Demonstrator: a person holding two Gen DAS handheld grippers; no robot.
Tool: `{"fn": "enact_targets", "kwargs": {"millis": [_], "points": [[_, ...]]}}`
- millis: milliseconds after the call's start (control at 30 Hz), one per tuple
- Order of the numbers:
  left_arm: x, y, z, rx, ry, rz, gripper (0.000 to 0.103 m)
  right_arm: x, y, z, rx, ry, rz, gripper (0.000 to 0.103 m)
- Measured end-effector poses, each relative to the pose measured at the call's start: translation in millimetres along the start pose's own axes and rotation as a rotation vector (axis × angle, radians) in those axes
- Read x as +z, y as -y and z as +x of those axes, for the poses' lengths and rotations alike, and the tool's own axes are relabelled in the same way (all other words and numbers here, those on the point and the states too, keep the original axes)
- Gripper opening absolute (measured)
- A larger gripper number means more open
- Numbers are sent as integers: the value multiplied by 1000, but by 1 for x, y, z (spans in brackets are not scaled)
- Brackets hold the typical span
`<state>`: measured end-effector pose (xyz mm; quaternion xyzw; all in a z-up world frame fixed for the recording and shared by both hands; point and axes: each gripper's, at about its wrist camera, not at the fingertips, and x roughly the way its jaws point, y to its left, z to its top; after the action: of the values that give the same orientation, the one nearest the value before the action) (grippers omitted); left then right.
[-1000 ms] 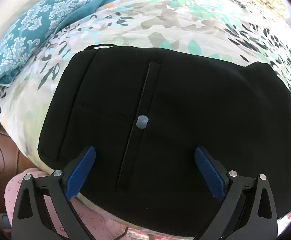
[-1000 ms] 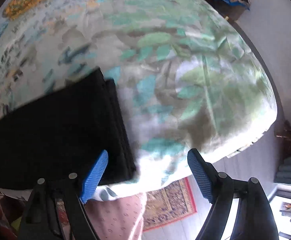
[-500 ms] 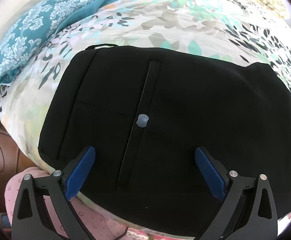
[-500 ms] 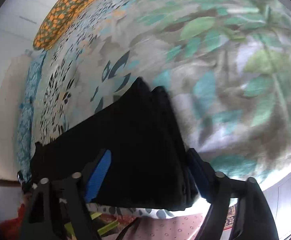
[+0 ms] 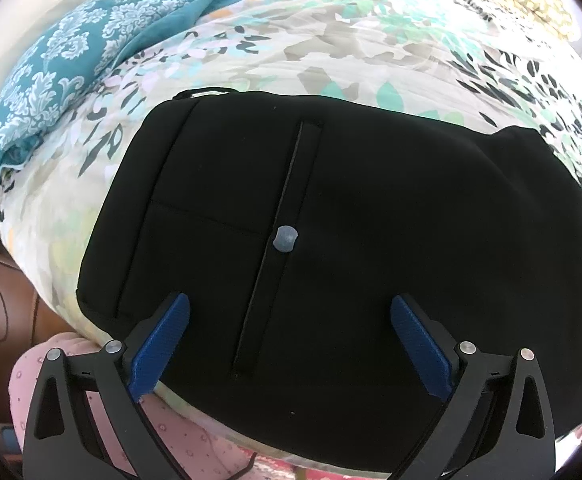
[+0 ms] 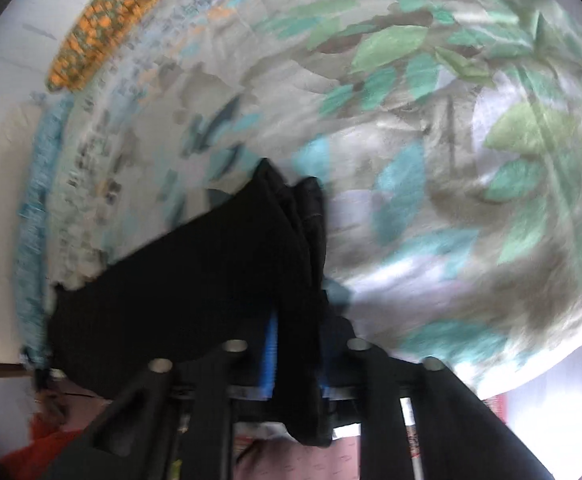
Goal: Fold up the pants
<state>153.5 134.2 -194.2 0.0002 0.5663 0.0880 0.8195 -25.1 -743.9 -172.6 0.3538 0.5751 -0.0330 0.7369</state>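
Right hand-held gripper [image 6: 295,354] has just closed, pinching the black pants [image 6: 211,272] (stacked hems); left hand-held gripper [image 5: 289,344] gapes wide.

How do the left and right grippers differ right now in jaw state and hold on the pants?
The left gripper has its jaws wide apart; the right gripper has just been closing and its jaws pinch fabric.
The left gripper's blue pads grip nothing, hovering over the waist end of the black pants; the right gripper holds the stacked leg ends.
The left view is sharp, the right blurred.
Both have black fingers with blue pads, over the same pants on the floral bedspread.
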Motion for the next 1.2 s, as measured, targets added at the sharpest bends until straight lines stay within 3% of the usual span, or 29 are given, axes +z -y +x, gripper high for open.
{"fn": "enact_targets", "kwargs": {"millis": [167,300,433,600,800,1000,1033,1067,1133,1200], "points": [[-1,0,-3,-13,6,-10,100,-20,-33,-22,277,105,40,14],[0,0,-5,-37,13,-21,100,-45,-86,-23,529,144,52,14],[-1,-1,-5,-54,18,-32,100,-70,-157,11,743,115,85,14],[-3,-9,-9,-115,25,-64,100,-92,-259,81,883,-28,74,14],[-2,-19,-10,-173,31,-108,100,-128,-392,171,881,-221,-32,14],[-4,-16,-11,-172,36,-92,100,-167,-479,233,702,-322,-211,16],[-5,-14,-11,-171,37,-85,100,-173,-490,237,642,-312,-262,25],[-5,-12,-12,-173,39,-77,100,-176,-499,241,583,-309,-304,45],[-5,-11,-14,-199,45,-70,100,-177,-506,239,537,-293,-340,68],[-6,-11,-22,-267,61,-73,99,-174,-499,213,543,-230,-379,69]]}}
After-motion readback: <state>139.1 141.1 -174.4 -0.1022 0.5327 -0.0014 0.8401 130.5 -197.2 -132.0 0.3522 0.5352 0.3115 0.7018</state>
